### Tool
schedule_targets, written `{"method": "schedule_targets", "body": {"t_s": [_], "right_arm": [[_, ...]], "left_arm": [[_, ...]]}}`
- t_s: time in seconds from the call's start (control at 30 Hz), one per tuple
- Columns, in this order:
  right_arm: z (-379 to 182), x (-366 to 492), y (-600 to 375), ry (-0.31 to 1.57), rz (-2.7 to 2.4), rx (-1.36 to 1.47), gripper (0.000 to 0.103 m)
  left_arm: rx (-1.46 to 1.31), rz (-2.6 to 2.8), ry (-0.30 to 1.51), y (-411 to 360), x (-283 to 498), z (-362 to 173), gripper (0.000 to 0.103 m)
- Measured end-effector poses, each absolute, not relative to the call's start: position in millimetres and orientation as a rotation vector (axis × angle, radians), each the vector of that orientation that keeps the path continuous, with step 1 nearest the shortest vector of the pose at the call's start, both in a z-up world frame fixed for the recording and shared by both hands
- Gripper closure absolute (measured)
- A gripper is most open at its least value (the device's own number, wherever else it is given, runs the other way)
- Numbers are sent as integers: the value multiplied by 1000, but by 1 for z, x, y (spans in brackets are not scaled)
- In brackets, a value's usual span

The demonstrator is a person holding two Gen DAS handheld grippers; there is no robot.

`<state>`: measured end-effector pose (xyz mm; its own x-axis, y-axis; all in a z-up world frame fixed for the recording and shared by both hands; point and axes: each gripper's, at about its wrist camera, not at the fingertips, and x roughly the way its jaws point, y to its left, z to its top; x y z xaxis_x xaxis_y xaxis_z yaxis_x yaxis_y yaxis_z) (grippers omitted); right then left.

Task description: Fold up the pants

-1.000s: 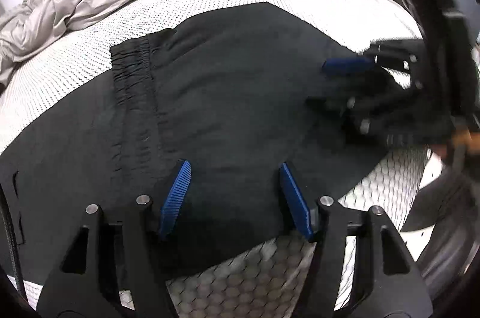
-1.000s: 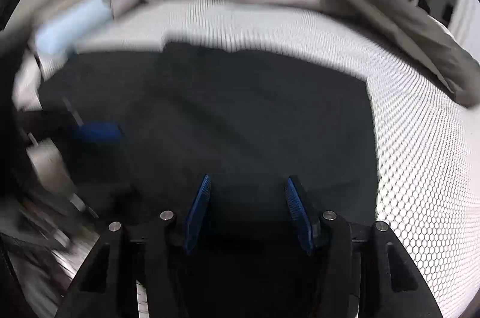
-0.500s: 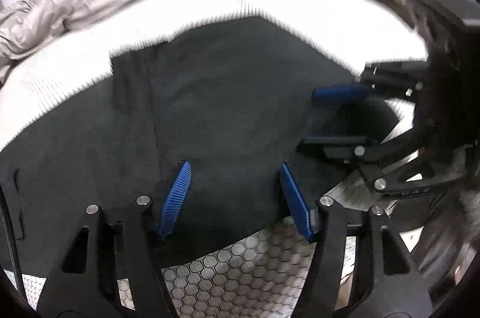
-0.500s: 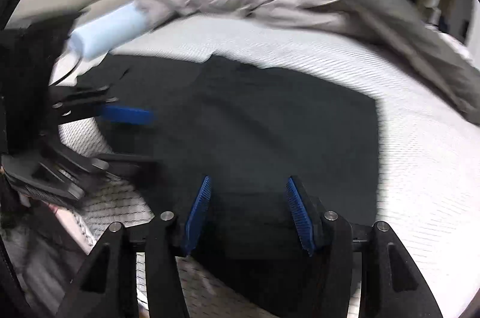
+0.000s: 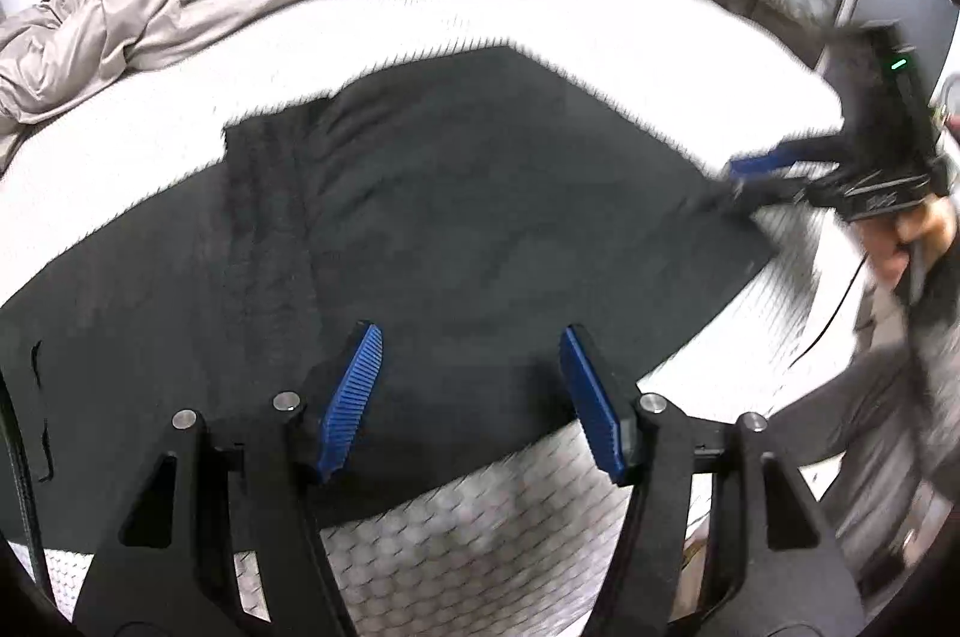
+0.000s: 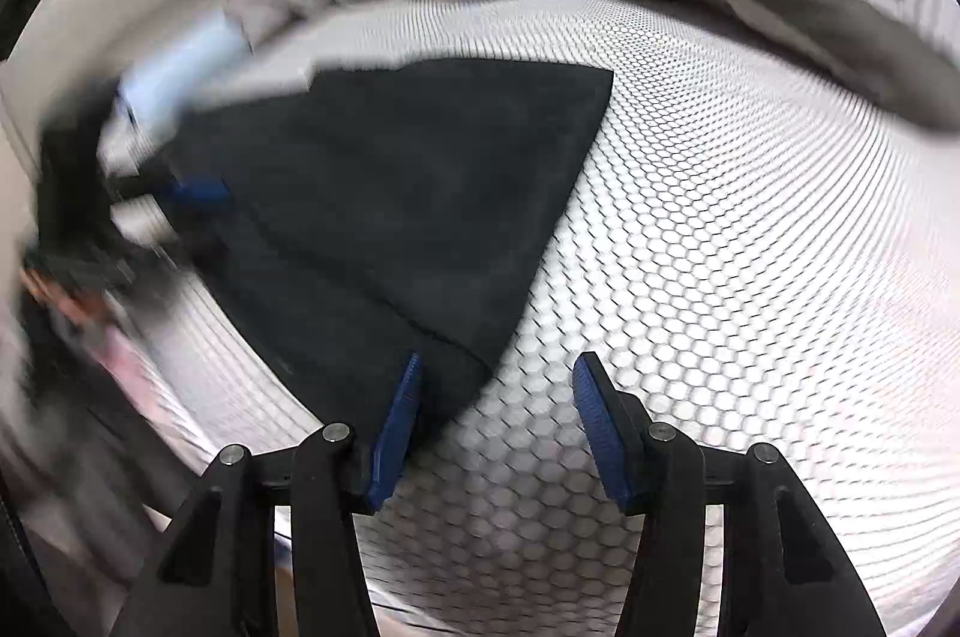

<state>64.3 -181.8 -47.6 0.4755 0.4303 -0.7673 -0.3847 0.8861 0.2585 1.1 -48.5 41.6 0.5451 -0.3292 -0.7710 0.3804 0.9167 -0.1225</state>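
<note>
Hovering over black pants (image 5: 468,229) on mattress (image 6: 750,247) | left tool (image 5: 471,397) tilted down, parted, empty | right tool (image 6: 492,421) likewise

black fabric pants (image 5: 450,229): left part cut off by frame edge
left black-and-blue gripper (image 6: 180,190): motion-blurred in right view
person's hand (image 5: 912,229): blurred

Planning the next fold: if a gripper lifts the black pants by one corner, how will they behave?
The black pants lie flat and thin on the honeycomb mattress, so they would probably drape limp and sag. Likely light. The folded layers could slip apart, since nothing pins them.
</note>
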Motion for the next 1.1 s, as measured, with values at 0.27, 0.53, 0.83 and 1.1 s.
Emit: {"method": "schedule_targets", "body": {"t_s": [0.27,0.53,0.83,1.1], "right_arm": [[-76,99,-192,1032,542,344,88],[-80,88,-200,1095,513,251,94],[-56,60,-231,1004,597,371,69],[-71,80,-212,1069,633,370,65]], "left_arm": [[58,-543,883,-150,17,47,42],[227,-578,972,-195,14,27,37],[57,-574,878,-210,18,41,30],[259,-456,902,-243,6,10,29]]}}
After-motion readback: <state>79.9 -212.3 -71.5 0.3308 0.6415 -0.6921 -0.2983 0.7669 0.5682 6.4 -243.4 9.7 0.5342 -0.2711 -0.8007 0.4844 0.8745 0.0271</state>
